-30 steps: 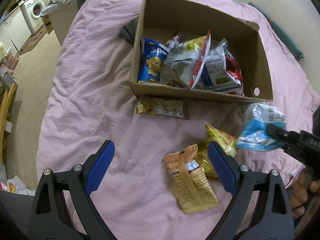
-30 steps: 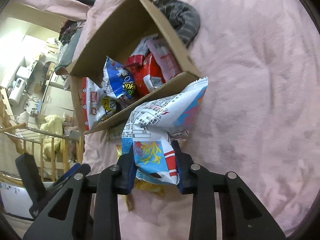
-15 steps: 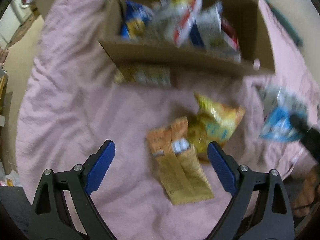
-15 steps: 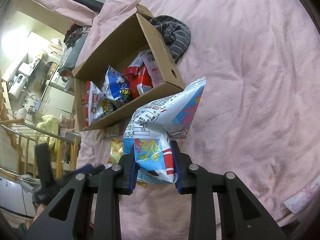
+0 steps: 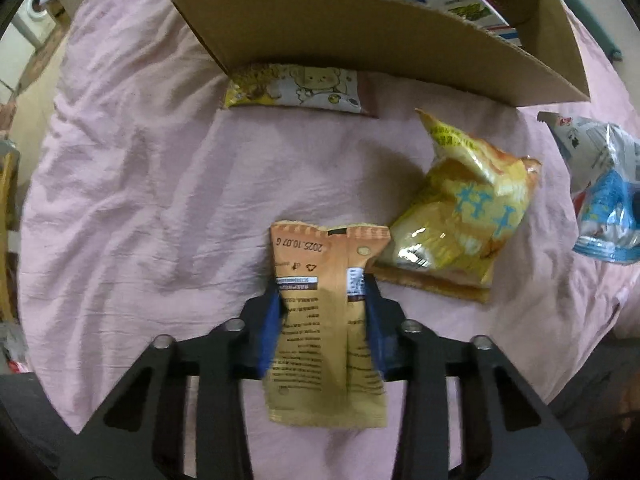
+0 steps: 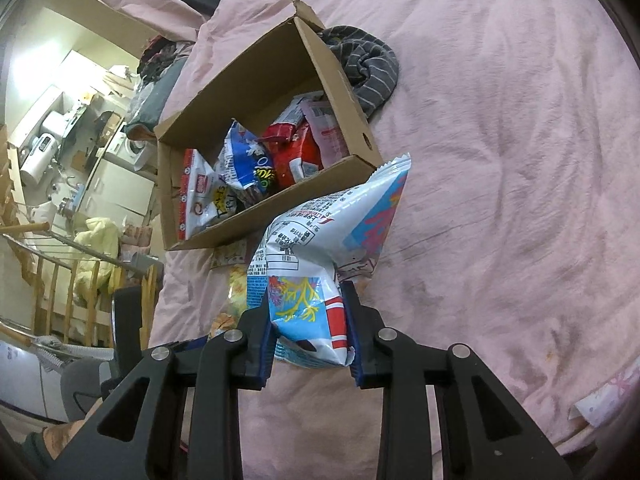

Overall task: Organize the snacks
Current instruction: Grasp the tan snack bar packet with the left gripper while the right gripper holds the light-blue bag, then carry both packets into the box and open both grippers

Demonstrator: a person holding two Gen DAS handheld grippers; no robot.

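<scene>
Snacks clamped in both grippers (L [image 5: 325, 322] orange, R [image 6: 309, 330] blue)

The cardboard box [image 5: 380, 40] hides the upper edge of the bear-print packet [image 5: 296, 90] lying against it, and the picture's top edge cuts off the snacks inside. Beside the box, the blue-and-white bag [image 5: 600, 196] runs off the right edge. The orange packet's [image 5: 326, 320] small print is too blurred to read.

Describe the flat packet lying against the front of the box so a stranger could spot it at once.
Find the cardboard box on the pink bedspread. Right at the foot of its near wall lies the flat packet, partly tucked under the box. Unlike the puffy yellow bag nearby, it is flat, with a cartoon bear.
</scene>
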